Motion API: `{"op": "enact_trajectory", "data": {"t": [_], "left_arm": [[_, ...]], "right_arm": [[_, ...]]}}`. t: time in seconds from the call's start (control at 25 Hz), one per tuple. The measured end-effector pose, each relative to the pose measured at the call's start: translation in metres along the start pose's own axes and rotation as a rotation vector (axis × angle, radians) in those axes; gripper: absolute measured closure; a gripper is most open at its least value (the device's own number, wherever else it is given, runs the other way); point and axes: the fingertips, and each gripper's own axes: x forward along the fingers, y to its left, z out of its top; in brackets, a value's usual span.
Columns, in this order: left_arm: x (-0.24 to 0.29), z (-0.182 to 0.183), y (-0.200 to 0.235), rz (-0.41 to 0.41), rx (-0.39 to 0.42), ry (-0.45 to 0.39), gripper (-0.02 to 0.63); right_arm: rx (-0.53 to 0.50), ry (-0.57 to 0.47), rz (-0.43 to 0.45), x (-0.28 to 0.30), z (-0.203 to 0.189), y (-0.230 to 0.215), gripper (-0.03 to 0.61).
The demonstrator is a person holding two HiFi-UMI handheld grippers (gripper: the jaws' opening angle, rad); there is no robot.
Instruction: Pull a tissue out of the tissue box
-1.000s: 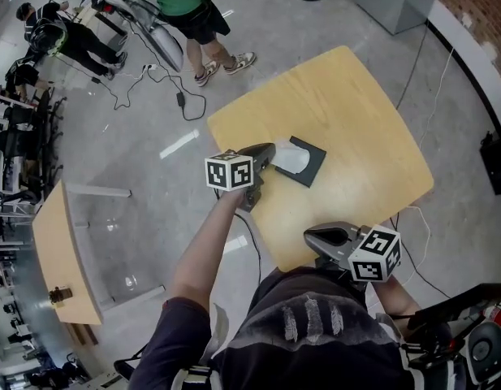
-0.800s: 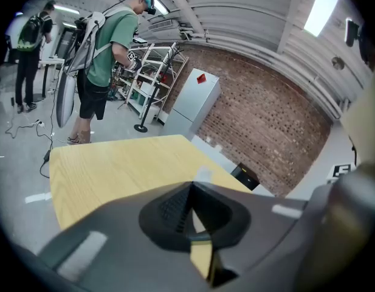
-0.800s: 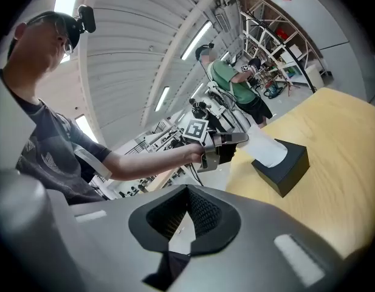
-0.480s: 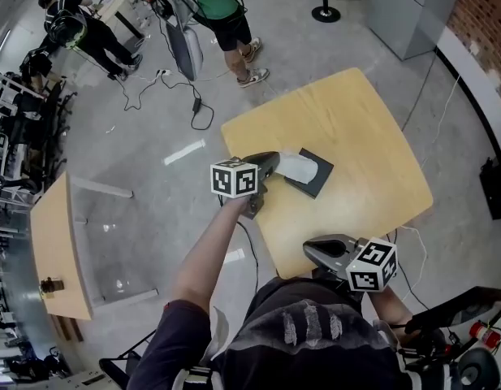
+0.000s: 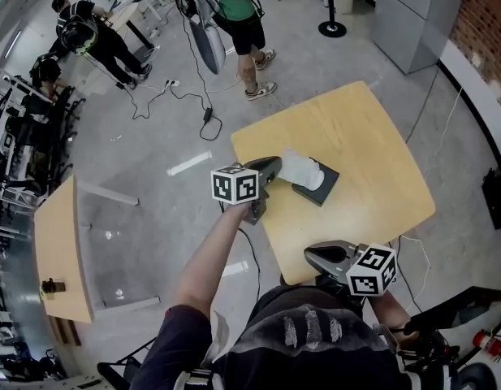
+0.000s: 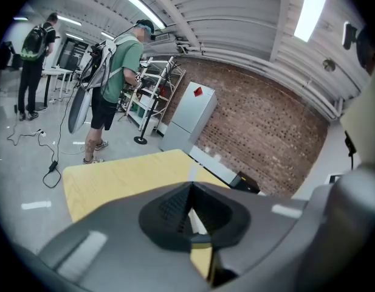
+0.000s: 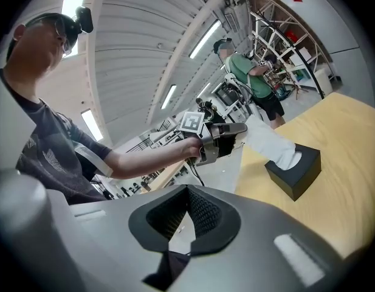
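Already the tissue (image 5: 300, 169) has been drawn further out of the tissue box (image 5: 321, 187) than a second ago. It is now stretched as a taut white band from the slot up to the left gripper (image 5: 276, 167), which has been lifted near the centre of the head view. The jaws of that gripper are closed on the tissue's upper edge. In the right gripper view the lower end is seen still tucked in the slot, so the pull is judged well advanced but not finished.

The right gripper (image 5: 315, 257) is held idle at the lower middle of the frame, jaws together with nothing between them.

The black box is set toward the left part of a pale wooden table (image 5: 372, 136), which is otherwise bare. Grey concrete floor is seen around it, cables (image 5: 197, 108) are strewn at upper left, and a person in a green shirt (image 5: 234, 6) stands at the top. A brick wall (image 6: 260, 120) is shown in the left gripper view.
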Motion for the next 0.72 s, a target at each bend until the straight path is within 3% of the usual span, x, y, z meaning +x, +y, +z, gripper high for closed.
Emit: {"op": "enact_trajectory", "data": {"t": [0.44,0.72], "left_arm": [[-0.022,0.021,-0.021,-0.057,-0.015,-0.073,0.609],[-0.040,0.018,-0.053,-0.188,-0.053,-0.113,0.609]], "right_arm": [[-0.024,-0.003,-0.012,0.006,-0.006,0.014,0.581],[-0.049,-0.005,-0.051,0.025,-0.019,0.034,0.581]]}}
